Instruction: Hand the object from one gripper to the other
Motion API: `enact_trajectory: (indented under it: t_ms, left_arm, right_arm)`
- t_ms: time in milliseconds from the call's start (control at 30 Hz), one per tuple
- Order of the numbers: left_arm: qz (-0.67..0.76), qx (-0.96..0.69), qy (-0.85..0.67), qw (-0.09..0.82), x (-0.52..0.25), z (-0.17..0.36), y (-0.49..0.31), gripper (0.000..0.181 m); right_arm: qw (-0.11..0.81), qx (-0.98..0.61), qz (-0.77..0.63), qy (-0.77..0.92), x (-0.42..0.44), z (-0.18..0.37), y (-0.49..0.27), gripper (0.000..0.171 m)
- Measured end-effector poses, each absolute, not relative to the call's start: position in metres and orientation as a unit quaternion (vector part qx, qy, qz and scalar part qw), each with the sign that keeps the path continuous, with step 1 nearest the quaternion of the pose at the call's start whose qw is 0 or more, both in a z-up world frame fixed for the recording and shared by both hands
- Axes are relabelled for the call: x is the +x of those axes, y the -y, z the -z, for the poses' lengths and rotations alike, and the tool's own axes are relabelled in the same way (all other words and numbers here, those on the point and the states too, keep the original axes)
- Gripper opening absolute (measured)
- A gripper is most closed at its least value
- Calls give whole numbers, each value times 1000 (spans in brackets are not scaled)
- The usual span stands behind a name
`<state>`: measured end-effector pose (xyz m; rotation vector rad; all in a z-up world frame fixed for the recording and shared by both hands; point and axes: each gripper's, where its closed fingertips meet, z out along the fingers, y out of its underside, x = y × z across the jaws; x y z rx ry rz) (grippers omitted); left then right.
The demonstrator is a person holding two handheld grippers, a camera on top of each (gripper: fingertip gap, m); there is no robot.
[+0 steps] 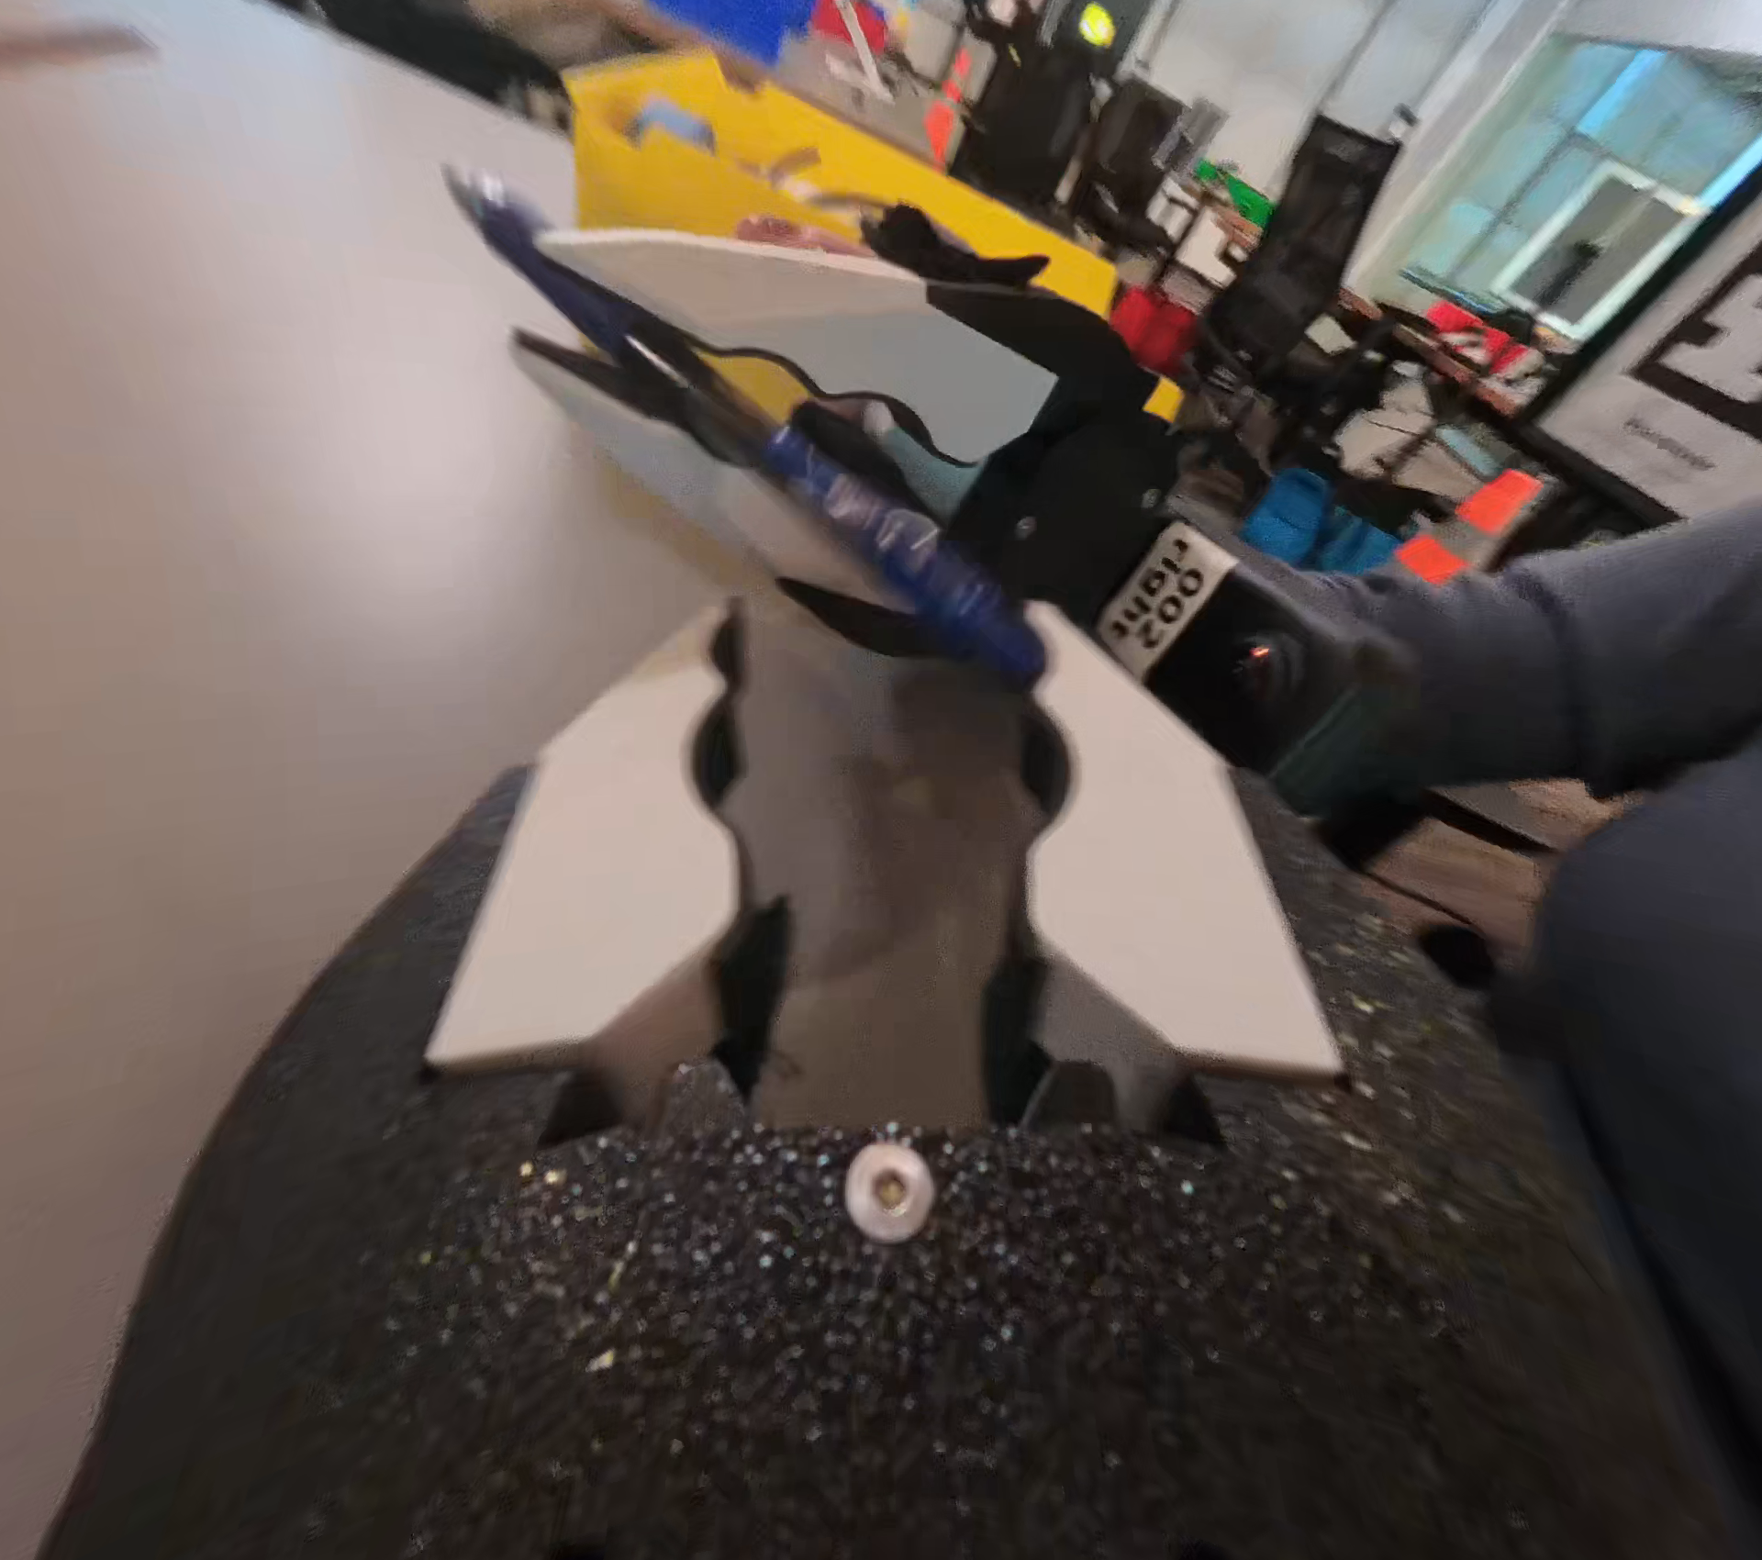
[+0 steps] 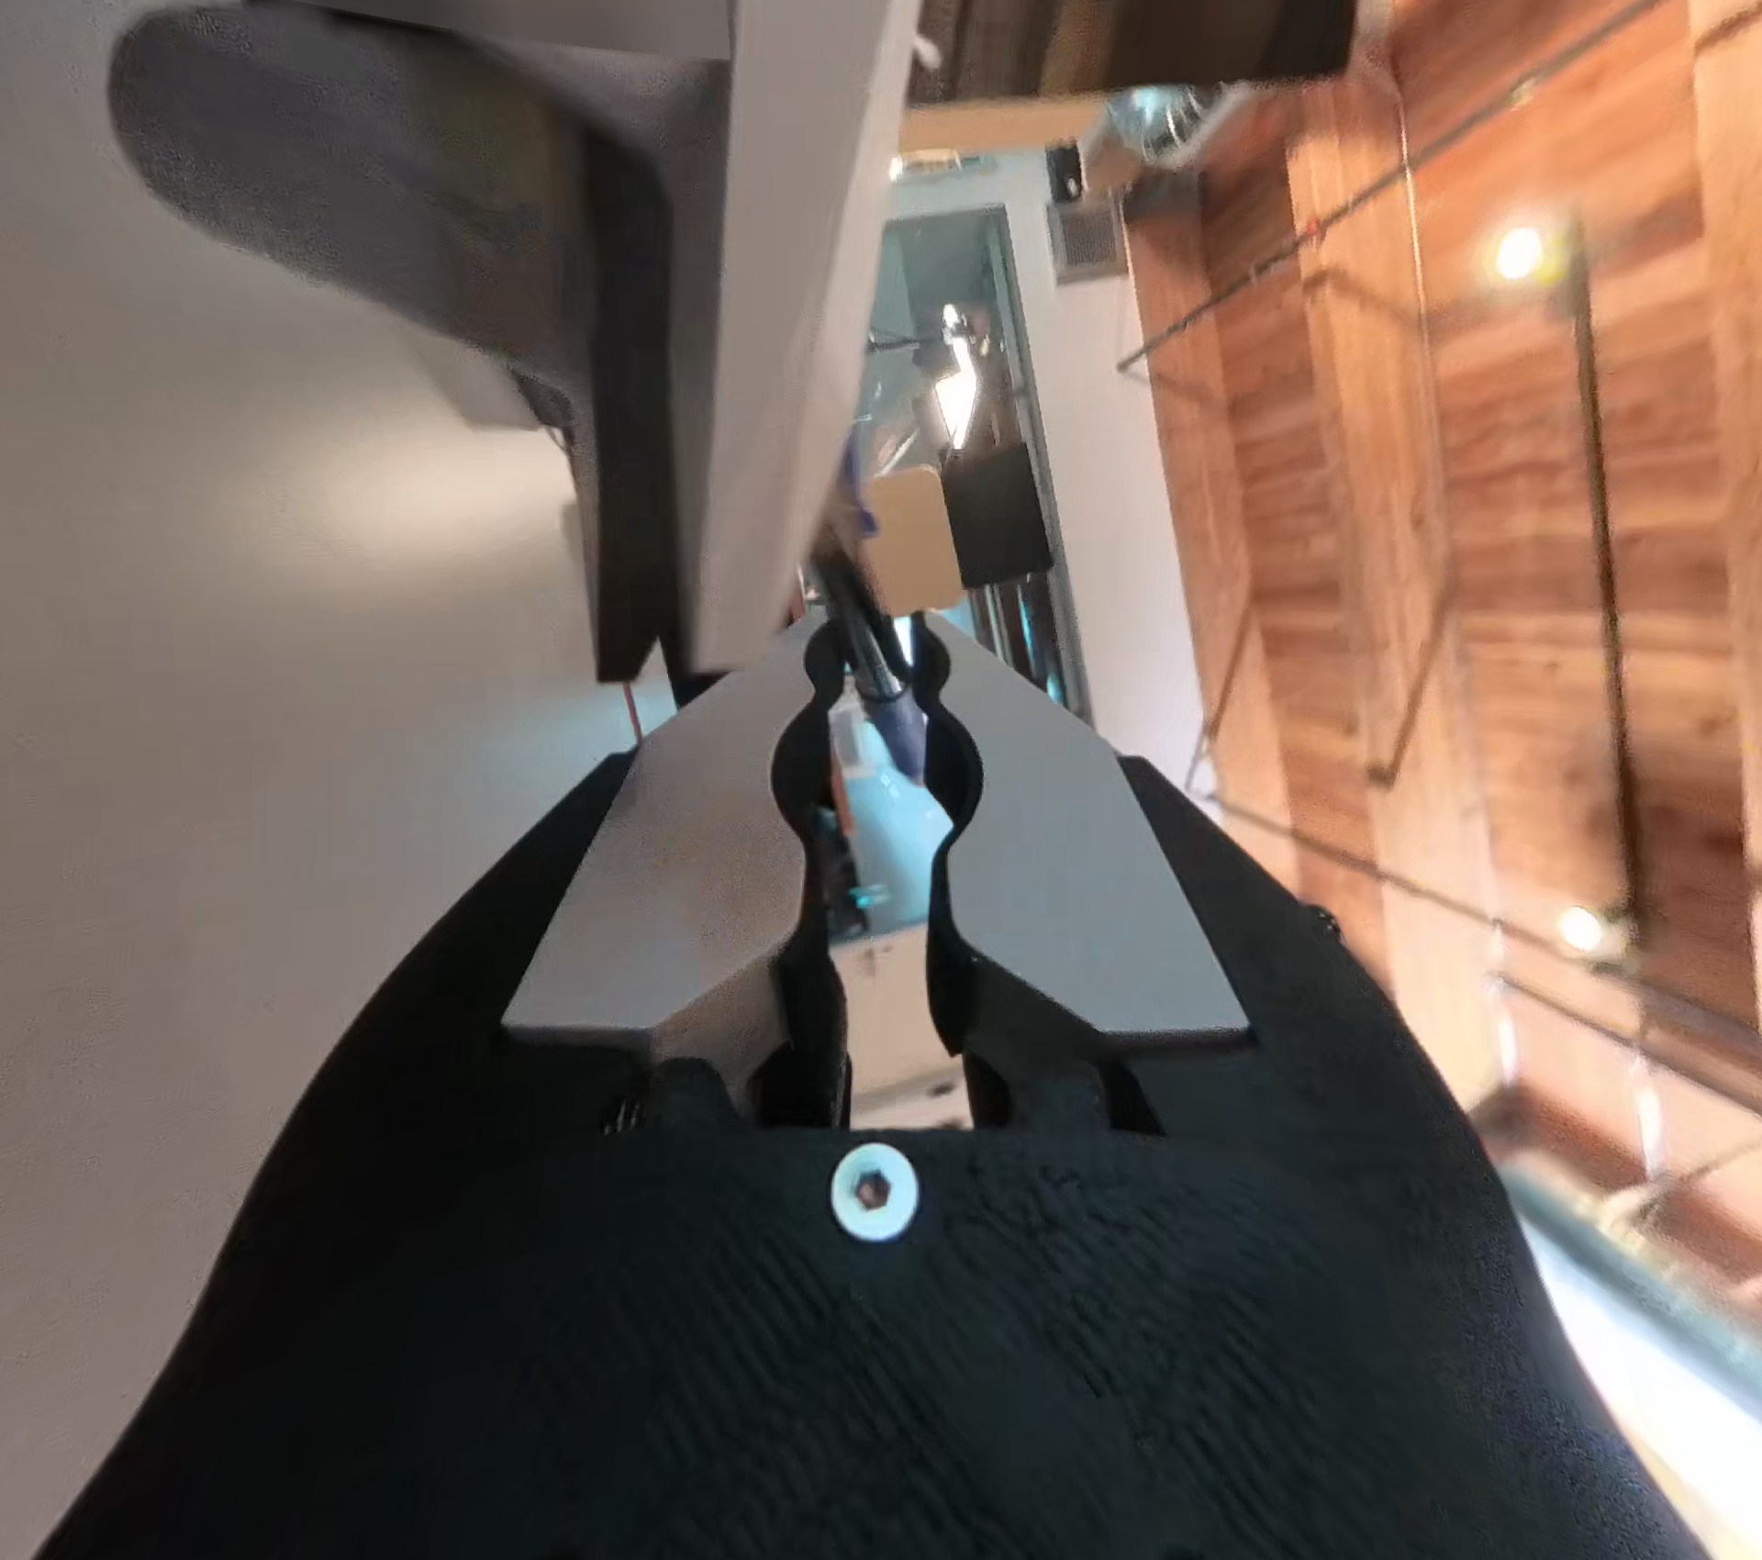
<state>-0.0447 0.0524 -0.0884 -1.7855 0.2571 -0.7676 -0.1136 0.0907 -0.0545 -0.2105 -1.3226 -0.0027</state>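
Observation:
A blue pen (image 1: 858, 513) is held slantwise in the air over a white table (image 1: 238, 418). In the left wrist view the right gripper (image 1: 539, 294) comes in from the right and is shut on the pen's middle. My left gripper (image 1: 882, 628) is open just below it, and the pen's near end lies by its right fingertip (image 1: 1058, 656). In the right wrist view the right gripper (image 2: 872, 642) clamps the pen (image 2: 896, 713) in the notch at its tips. A grey finger of the left gripper (image 2: 810, 275) crosses right in front and hides the rest of the pen.
A yellow bin (image 1: 686, 179) with small items stands at the table's far side, with blue and red bins behind it. A dark-sleeved arm (image 1: 1573, 656) holds the right gripper. Office chairs and desks fill the room to the right. The right wrist view shows wooden panelling (image 2: 1430, 561).

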Motion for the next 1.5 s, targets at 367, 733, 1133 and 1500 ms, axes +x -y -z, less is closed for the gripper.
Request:
enact_trajectory:
  t_ms: [367, 733, 1133, 1500]
  left_arm:
    - [-134, -689, -77, 708, -132, 76, -65, 94]
    - [-141, -696, -56, 702, -140, 80, -66, 85]
    - [-137, -699, -50, 701, -143, 81, -67, 93]
    - [-150, -683, -83, 710, -138, 80, -67, 68]
  right_arm:
    - [651, -459, -164, 583, -39, -17, -175, 9]
    - [360, -788, -158, 473, 129, 59, -261, 11]
    - [415, -793, -99, 434, 136, 57, -294, 38]
    - [643, -465, -355, 495, -1, -54, -179, 30]
